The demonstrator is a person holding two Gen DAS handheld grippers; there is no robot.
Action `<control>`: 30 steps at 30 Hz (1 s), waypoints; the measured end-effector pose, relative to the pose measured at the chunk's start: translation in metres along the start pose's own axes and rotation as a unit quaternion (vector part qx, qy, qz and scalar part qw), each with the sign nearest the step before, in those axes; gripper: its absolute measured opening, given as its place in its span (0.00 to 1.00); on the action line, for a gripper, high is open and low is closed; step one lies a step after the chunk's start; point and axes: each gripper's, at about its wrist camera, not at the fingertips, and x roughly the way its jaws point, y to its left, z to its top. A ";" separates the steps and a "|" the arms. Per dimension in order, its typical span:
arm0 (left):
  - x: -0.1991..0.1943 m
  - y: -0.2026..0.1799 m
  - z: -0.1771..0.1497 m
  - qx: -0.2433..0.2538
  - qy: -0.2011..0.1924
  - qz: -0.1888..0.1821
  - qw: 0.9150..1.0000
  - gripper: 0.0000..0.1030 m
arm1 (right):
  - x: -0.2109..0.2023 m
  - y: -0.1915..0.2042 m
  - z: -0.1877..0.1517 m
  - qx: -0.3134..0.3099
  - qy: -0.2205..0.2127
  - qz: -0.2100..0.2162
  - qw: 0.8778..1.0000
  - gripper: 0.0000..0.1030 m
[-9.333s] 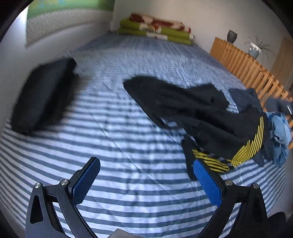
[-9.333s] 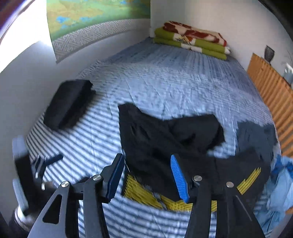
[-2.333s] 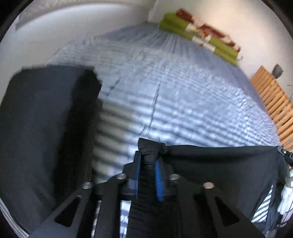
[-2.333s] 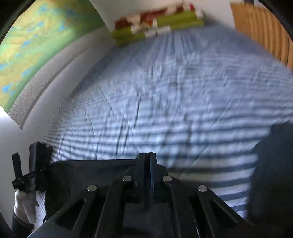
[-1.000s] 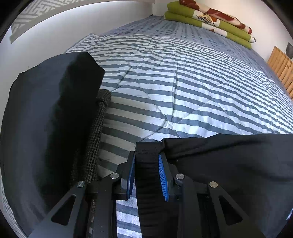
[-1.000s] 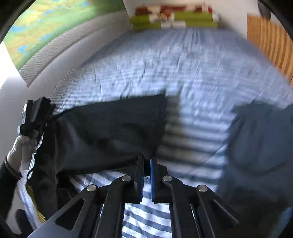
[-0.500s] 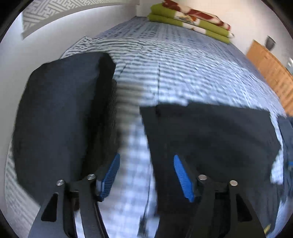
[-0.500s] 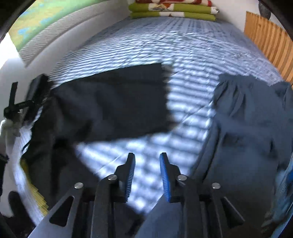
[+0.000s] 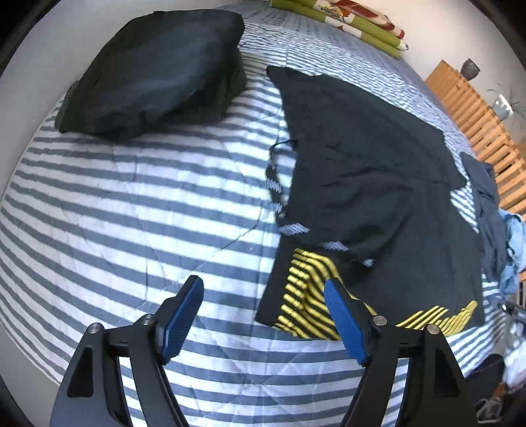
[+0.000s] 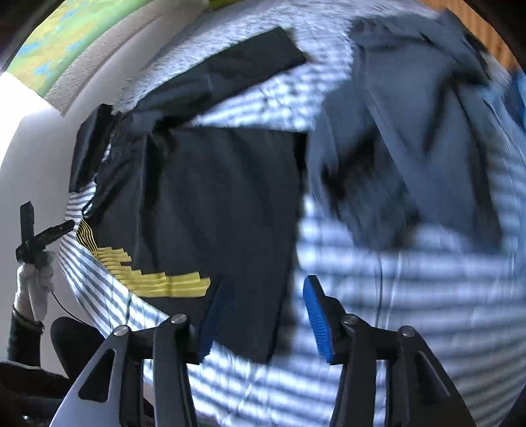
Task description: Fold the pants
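Note:
Black pants (image 9: 368, 184) with yellow stripes at the leg ends lie spread flat on the striped bed cover (image 9: 138, 210). My left gripper (image 9: 263, 295) hovers over the near left corner of the pants. Its jaws are opening and the pads press on nothing, though the yellow-striped hem shows below the right pad. In the blurred right wrist view, the pants (image 10: 223, 203) reach down to my right gripper (image 10: 259, 315). Its jaws are opening too, above the near edge of the cloth, without gripping it. A gloved hand (image 10: 33, 289) is visible at the far left.
A folded black stack (image 9: 154, 65) sits at the bed's left. A dark blue garment (image 10: 411, 131) and a light blue one (image 9: 513, 243) lie right of the pants. Green and red blankets (image 9: 345, 16) lie at the head, beside a wooden slatted frame (image 9: 470, 108).
Both grippers held the pants' top edge a second ago. They let go, opened and drew back toward the near end. The pants now lie flat on the bed.

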 end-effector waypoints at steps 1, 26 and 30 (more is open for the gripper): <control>0.003 0.001 -0.001 0.000 0.002 0.000 1.000 0.77 | 0.001 -0.002 -0.010 0.011 0.003 0.000 1.000 0.46; -0.017 -0.024 -0.029 0.020 -0.029 -0.052 0.998 0.27 | 0.014 0.027 -0.045 0.004 -0.040 -0.025 0.999 0.04; -0.037 -0.030 -0.027 0.016 -0.049 -0.058 0.997 0.27 | -0.016 0.022 -0.037 0.029 -0.072 0.010 0.997 0.04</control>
